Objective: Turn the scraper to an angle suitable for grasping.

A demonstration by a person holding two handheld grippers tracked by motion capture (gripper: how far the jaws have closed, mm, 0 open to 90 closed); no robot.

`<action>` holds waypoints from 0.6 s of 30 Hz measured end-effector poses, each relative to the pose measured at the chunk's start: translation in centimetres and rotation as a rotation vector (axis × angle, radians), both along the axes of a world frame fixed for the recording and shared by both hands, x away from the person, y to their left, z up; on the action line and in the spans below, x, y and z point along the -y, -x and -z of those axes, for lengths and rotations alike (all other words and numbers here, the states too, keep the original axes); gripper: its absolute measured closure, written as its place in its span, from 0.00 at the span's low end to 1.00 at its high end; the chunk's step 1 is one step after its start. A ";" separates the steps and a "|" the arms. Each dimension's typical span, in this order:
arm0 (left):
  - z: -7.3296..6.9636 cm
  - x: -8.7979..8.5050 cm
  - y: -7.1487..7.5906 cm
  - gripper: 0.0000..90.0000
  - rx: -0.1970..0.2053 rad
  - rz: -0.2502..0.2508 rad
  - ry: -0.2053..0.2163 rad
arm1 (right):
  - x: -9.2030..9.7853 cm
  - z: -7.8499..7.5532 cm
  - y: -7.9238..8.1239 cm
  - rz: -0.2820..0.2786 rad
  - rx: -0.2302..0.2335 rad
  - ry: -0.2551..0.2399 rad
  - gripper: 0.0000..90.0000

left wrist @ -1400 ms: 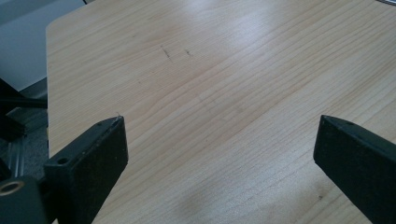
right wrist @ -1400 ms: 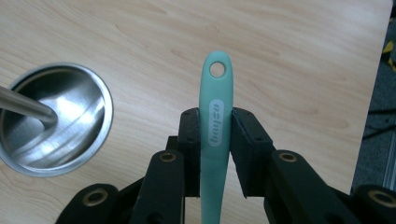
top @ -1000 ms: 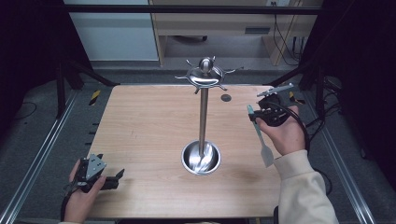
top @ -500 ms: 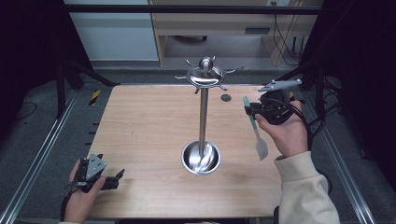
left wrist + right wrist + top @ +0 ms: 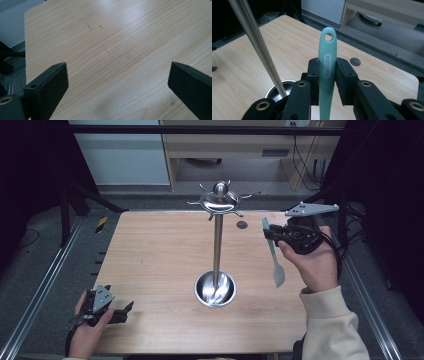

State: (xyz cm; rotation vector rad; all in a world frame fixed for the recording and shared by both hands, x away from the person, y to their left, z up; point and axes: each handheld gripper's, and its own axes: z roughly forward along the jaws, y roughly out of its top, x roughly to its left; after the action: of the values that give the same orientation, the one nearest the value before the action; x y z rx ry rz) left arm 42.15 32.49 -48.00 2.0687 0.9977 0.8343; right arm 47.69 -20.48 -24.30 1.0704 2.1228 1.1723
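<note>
Right gripper [image 5: 272, 234], black and two-jawed, raised above the right side of the pale wooden table [image 5: 150, 265] and clamped on the handle of a mint-green plastic spatula [image 5: 273, 255]. In the right gripper view, spatula handle [image 5: 327, 65] pinched upright between both black pads, with the rounded handle end and its hanging hole poking out beyond the jaw tips. Seen from the high view, whitish spatula blade dangling below the gripper toward the person's side, clear of the tabletop. Grey three-cornered plate riding on top of the gripper, right hand [image 5: 312, 262] wrapped around the body, cream sleeve [image 5: 332, 325] trailing off toward the bottom edge.

Just off to the left of the right gripper: tall polished steel utensil stand [image 5: 218, 235], made of a slim pole, a round bowl-shaped base and a hooked crown with a ball on top. Hooks bare. Pole [image 5: 255, 42] also slanting past the jaws in the right gripper view, base nestled behind the left jaw. Small dark round hole [image 5: 242, 225] in the tabletop between stand and gripper, slightly beyond the jaws.

Left gripper [image 5: 125, 307] low at the near left corner of the table, gripped by the left hand [image 5: 87, 330], well apart from stand and spatula. Jaws spread wide in the left gripper view, bare wood grain [image 5: 120, 50] between them, nothing held.
</note>
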 end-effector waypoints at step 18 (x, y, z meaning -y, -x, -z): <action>0.0 0.1 0.0 0.03 -0.003 0.004 -0.003 | 0.3 -1.5 2.4 -0.055 0.098 -0.063 0.82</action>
State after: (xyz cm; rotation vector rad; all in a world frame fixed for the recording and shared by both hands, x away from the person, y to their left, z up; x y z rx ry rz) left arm 42.14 32.44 -48.04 2.0750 0.9944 0.8313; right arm 45.33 -20.77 -22.84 0.9666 2.0635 1.2984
